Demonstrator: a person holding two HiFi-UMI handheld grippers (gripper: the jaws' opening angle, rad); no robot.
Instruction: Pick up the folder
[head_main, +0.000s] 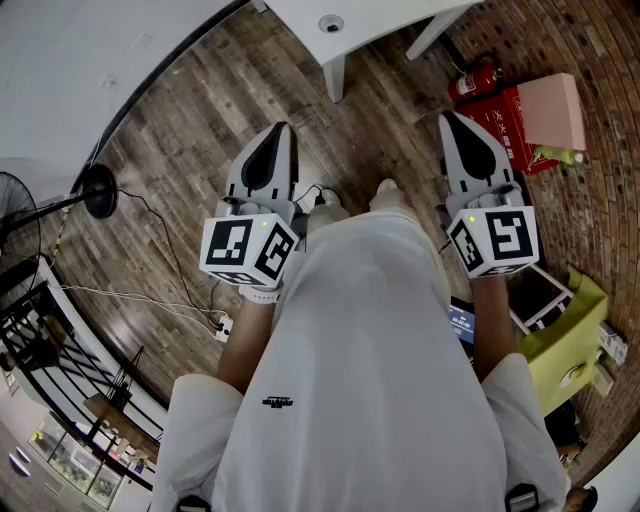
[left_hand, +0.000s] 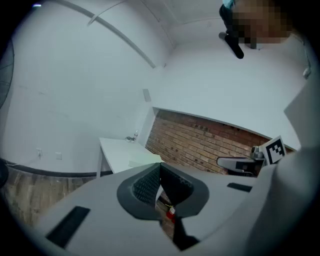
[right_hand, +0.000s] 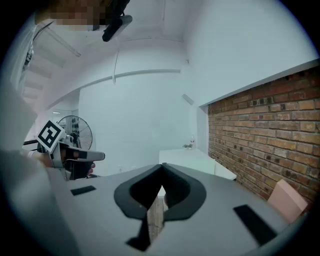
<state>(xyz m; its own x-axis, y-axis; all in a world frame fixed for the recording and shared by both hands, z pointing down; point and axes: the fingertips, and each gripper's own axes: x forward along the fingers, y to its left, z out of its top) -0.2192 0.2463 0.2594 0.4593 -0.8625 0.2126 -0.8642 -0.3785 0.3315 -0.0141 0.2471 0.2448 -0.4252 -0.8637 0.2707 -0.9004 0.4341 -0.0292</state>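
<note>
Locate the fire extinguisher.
Head view, upper right: the fire extinguisher sits by the brick wall, between the white table and the red box, just ahead of the right gripper.

My left gripper (left_hand: 160, 167) and right gripper (right_hand: 161, 167) have matt grey plastic shells; the left one's black pads (left_hand: 145, 186) look ribbed. The floor (head_main: 190, 130) is grainy wood plank, the far wall (right_hand: 260, 125) rough brick, the table (head_main: 390, 12) smooth white, my shirt (head_main: 370, 350) soft cloth.
</note>
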